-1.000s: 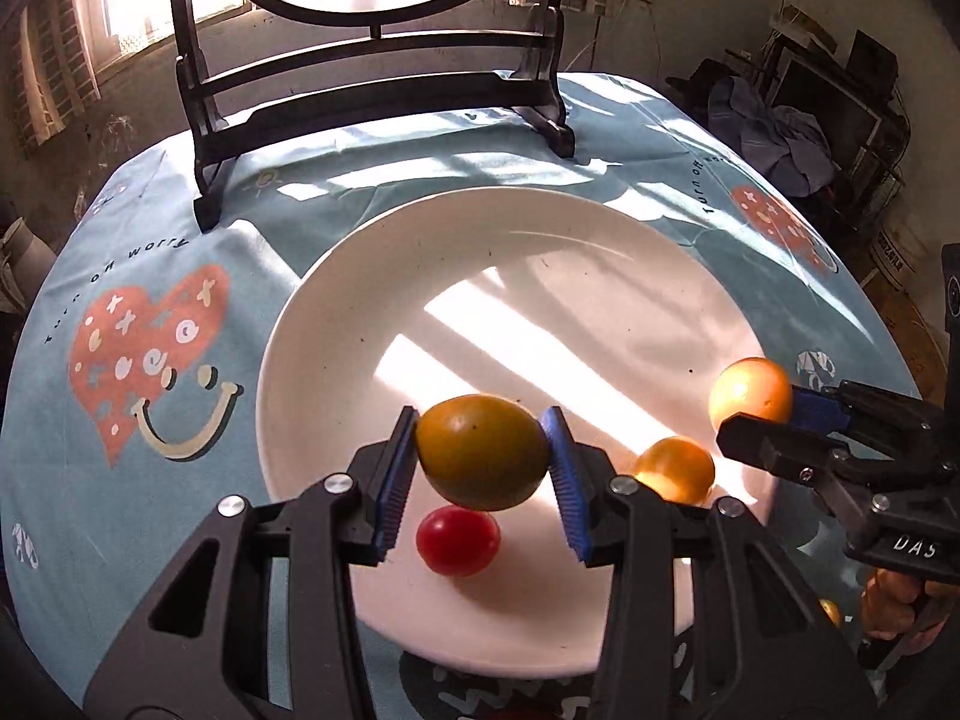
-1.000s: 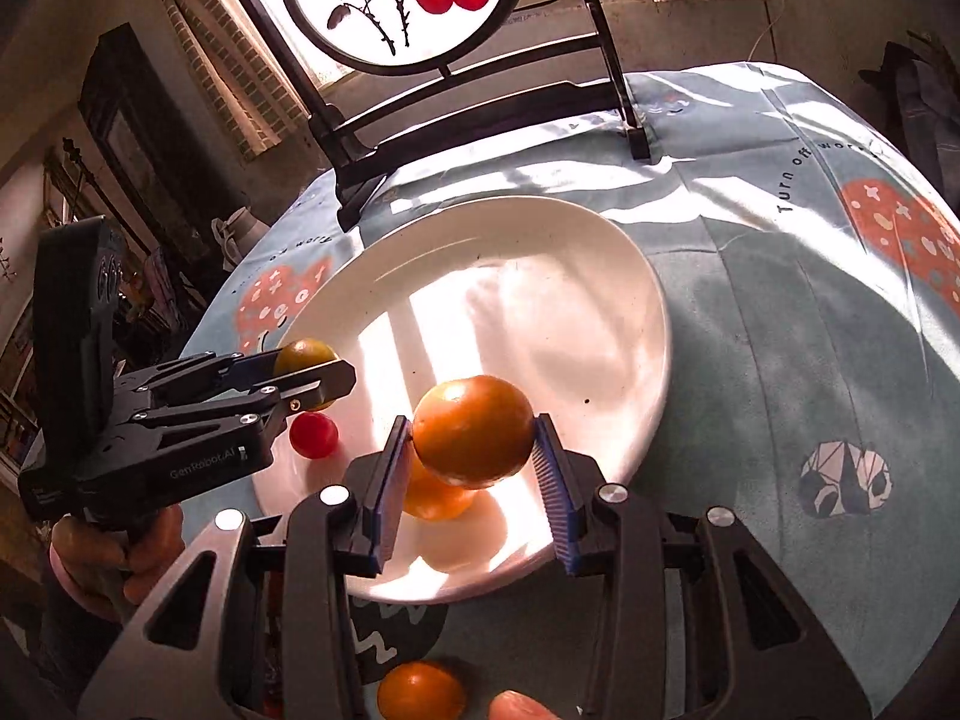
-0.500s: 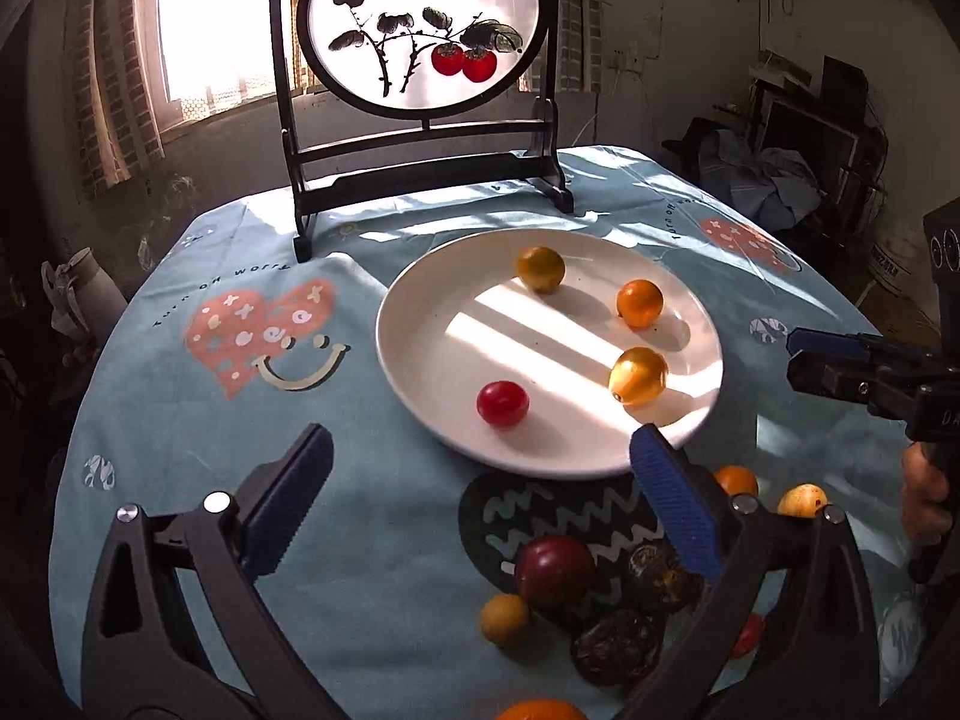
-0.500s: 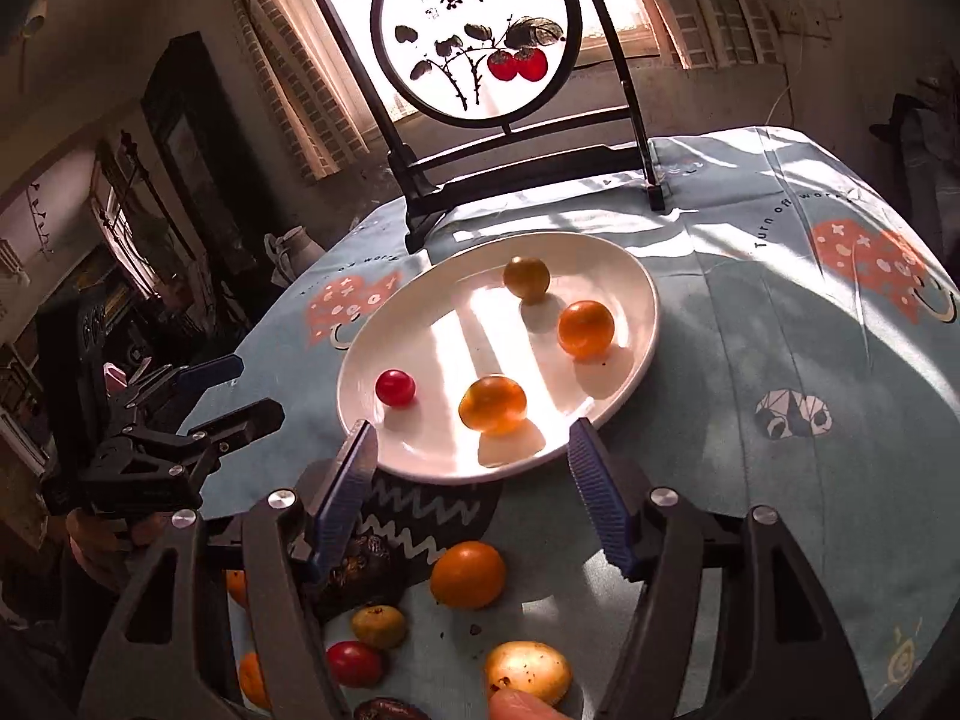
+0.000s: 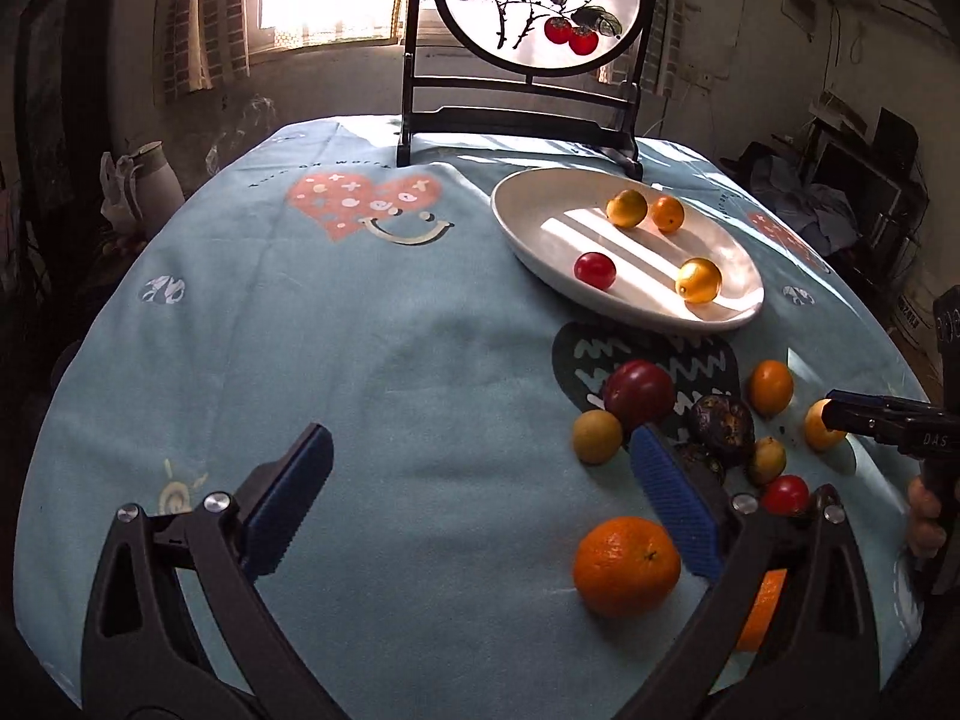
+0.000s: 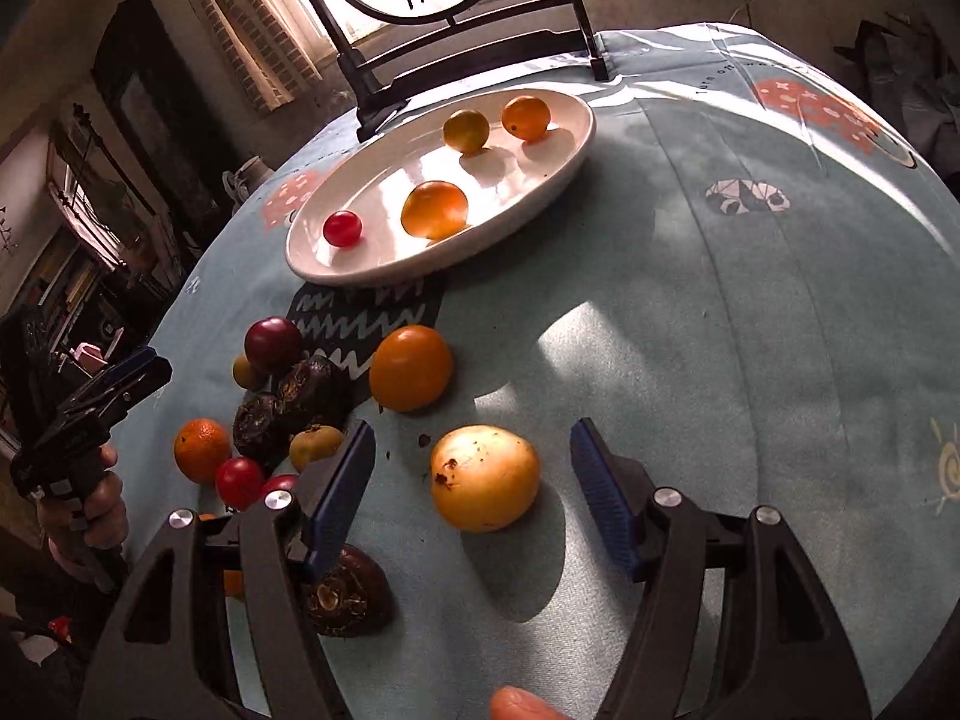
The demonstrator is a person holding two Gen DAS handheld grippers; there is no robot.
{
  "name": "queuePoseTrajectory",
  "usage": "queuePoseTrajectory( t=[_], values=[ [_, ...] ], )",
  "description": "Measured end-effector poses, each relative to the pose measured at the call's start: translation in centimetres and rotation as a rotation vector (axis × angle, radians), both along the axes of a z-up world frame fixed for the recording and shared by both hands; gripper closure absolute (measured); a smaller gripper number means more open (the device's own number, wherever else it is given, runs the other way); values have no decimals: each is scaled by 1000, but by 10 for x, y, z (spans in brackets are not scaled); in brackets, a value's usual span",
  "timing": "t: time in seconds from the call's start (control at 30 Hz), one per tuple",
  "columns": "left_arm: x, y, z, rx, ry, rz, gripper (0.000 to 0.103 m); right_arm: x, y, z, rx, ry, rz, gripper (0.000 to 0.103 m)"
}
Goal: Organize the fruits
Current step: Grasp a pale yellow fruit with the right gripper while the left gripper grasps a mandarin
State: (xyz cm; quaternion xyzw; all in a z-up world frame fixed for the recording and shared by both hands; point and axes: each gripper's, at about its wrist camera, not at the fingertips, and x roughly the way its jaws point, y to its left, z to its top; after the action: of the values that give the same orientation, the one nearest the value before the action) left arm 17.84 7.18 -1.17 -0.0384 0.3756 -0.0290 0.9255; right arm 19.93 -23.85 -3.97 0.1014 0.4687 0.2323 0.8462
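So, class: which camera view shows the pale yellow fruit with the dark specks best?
The right wrist view: the yellow fruit lies whole and close between the open fingers. In the left wrist view the right hand-held gripper partly hides it at the far edge.

Four fruits on plate, others beside

A light blue cloth is covering the bench, showing a coral heart with white marks and a dark patch with pale zigzags. The white plate is carrying one red fruit and three orange-yellow ones. An orange is glowing bright orange, a plum dark red. Each gripper is showing blue pads on black frames.
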Motion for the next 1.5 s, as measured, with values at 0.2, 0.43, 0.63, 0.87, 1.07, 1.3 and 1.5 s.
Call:
queuePoseTrajectory(
  t=[0.2,0.43,0.63,0.87,1.07,1.3,1.5],
  values=[
    [0,-5,-3,7,11,-17,2,-9,3,1,-49,-32,17,35],
    [-1,-15,-4,73,2,-29,2,-21,-3,3,-21,-58,18,35],
    [-2,-20,-5,92,2,-59,2,-22,3,4,-28,-65,40,45],
    [-3,-24,-5,100,-4,-74,2,-20,5,2,-46,-53,39,45],
    [-8,-34,-5,147,-29,-106,2,-18,7,0,-71,-51,33,53],
    [-24,-45,-4,181,-49,-199,2,-16,-3,-1,0,-34,22,69],
    [-34,-49,-8,177,-36,-262,3,-17,-7,1,31,-39,16,69]
  ],
)
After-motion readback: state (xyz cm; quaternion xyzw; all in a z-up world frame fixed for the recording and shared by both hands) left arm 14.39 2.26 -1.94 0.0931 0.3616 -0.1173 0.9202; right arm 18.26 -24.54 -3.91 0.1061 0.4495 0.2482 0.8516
